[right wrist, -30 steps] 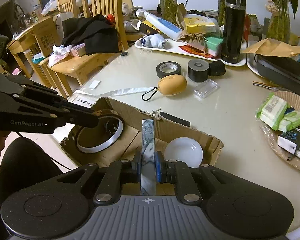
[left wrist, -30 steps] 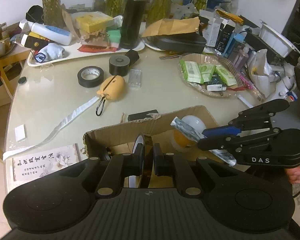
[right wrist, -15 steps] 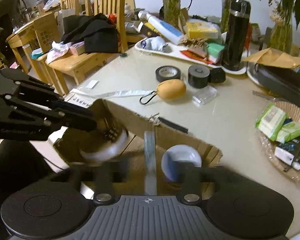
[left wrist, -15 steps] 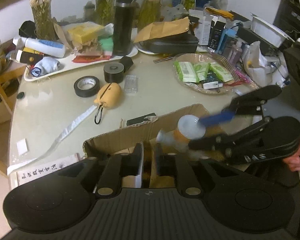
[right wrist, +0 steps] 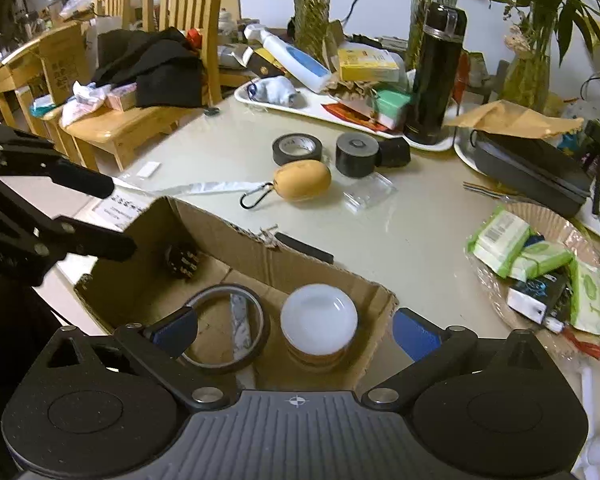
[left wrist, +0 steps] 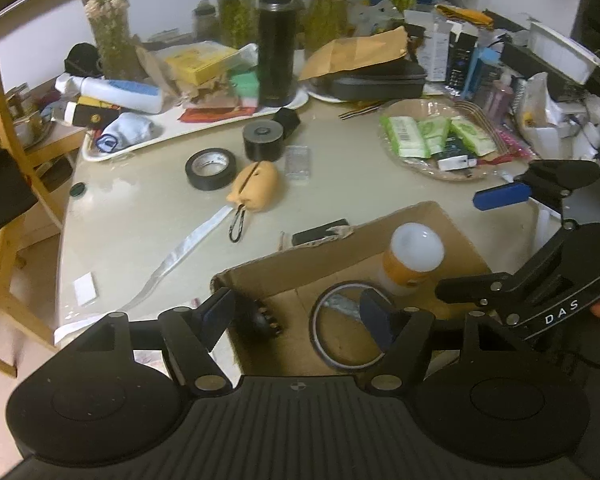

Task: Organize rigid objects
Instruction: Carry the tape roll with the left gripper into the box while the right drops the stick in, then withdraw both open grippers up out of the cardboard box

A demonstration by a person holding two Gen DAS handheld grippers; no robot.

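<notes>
An open cardboard box [left wrist: 332, 252] [right wrist: 236, 232] stands at the table's near edge. Inside lie a thin tape ring [left wrist: 350, 326] [right wrist: 226, 324], a marbled flat piece [right wrist: 240, 326] within the ring, a white-capped orange jar [left wrist: 414, 256] [right wrist: 318, 322] and a small black toothed part [left wrist: 260, 320] [right wrist: 182, 260]. My left gripper [left wrist: 298, 314] is open and empty above the box. My right gripper [right wrist: 296, 330] is open and empty above the ring and jar. On the table beyond lie a black tape roll [left wrist: 211, 168] [right wrist: 297, 149], a black cylinder [left wrist: 263, 141] [right wrist: 357, 154] and a tan pouch [left wrist: 256, 191] [right wrist: 302, 179].
A white tray [left wrist: 140, 140] of clutter and a black flask [left wrist: 277, 44] stand at the back. A basket of green packets [left wrist: 440, 144] sits at the right. A clear small case [left wrist: 298, 162] and a white strip [left wrist: 188, 244] lie mid-table. Wooden chairs [right wrist: 140, 116] stand left.
Both grippers opened. The left let go of the tape ring and the right let go of the marbled piece; both now lie in the box. Both grippers rose slightly.
</notes>
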